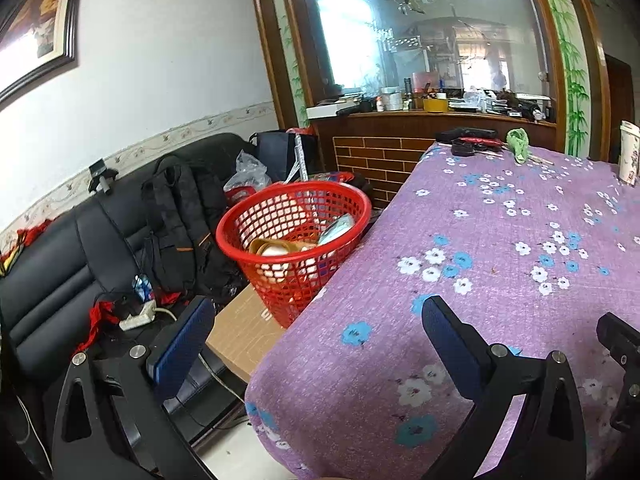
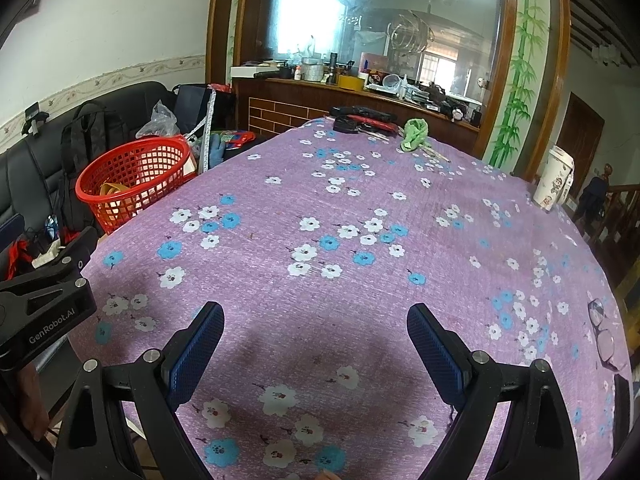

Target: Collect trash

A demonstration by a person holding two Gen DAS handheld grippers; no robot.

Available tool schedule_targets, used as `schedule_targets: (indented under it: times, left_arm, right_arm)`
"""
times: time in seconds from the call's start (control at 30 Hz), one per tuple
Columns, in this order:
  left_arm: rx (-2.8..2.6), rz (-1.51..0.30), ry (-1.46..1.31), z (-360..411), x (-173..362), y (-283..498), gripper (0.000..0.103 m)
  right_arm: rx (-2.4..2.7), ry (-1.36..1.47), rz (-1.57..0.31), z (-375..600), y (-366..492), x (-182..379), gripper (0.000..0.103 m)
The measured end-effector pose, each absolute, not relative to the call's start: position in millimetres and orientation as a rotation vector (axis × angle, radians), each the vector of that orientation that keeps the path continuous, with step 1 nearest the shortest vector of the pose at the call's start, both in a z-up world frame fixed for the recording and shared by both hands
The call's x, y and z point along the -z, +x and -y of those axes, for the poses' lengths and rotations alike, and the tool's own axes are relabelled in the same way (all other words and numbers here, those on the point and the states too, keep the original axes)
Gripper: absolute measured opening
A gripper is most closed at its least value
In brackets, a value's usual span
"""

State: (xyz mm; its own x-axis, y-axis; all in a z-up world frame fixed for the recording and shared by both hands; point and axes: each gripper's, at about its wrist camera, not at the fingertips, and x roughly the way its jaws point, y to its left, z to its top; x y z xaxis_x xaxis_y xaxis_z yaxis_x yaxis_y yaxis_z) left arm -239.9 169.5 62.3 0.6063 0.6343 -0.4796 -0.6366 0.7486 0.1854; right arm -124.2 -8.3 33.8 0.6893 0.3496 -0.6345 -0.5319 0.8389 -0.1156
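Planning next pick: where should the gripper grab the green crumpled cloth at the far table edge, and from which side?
Grab the green crumpled cloth at its bunched upper lump, coming from above with the open right gripper. The lump stands proud of the purple tablecloth; its trailing end lies flat, near thin sticks.

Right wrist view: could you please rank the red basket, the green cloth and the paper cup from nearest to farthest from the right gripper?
From the right gripper:
1. Red basket, left, off the table's edge.
2. Paper cup, right edge.
3. Green cloth, far end.
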Motion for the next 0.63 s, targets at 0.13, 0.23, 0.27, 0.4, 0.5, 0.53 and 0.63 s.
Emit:
schedule_targets:
  times: [0.13, 0.23, 0.27, 0.4, 0.5, 0.53, 0.63]
  left_arm:
    - [-0.697, -0.540, 0.056, -152.1, -70.5, -222.7, 0.103]
    - [-0.648, -0.538, 0.091, -133.8, -72.9, -205.2, 0.103]
    - [-0.619, -0.546, 0.105, -125.1, -73.1, -196.3, 0.103]
    - [-0.431, -0.641, 0.104, -89.2, -68.7, -153.1, 0.103]
    - [-0.299, -0.746, 0.081, -61.4, -60.7, -113.9, 0.103]
    - [-0.250, -0.789, 0.065, -51.6, -56.5, -97.9, 0.103]
    - [-0.183, -0.851, 0.066, -23.7, -43.3, -62.5, 0.103]
  right_arm:
    - [-0.451, -0.251, -0.654, 29.4, -108.1, -36.7, 0.095]
    - [-0.388, -0.213, -0.668, 54.0, -90.5, -38.9, 0.095]
    - [-0.370, -0.206, -0.673, 60.6, -85.9, -39.1, 0.095]
    - [-0.248, -0.154, -0.712, 107.1, -57.7, -37.2, 0.095]
    - [-0.124, -0.114, -0.760, 147.5, -30.1, -33.2, 0.096]
    - [-0.101, -0.099, -0.773, 156.8, -24.7, -32.3, 0.096]
    - [-0.027, -0.071, -0.837, 184.9, 3.2, -22.7, 0.099]
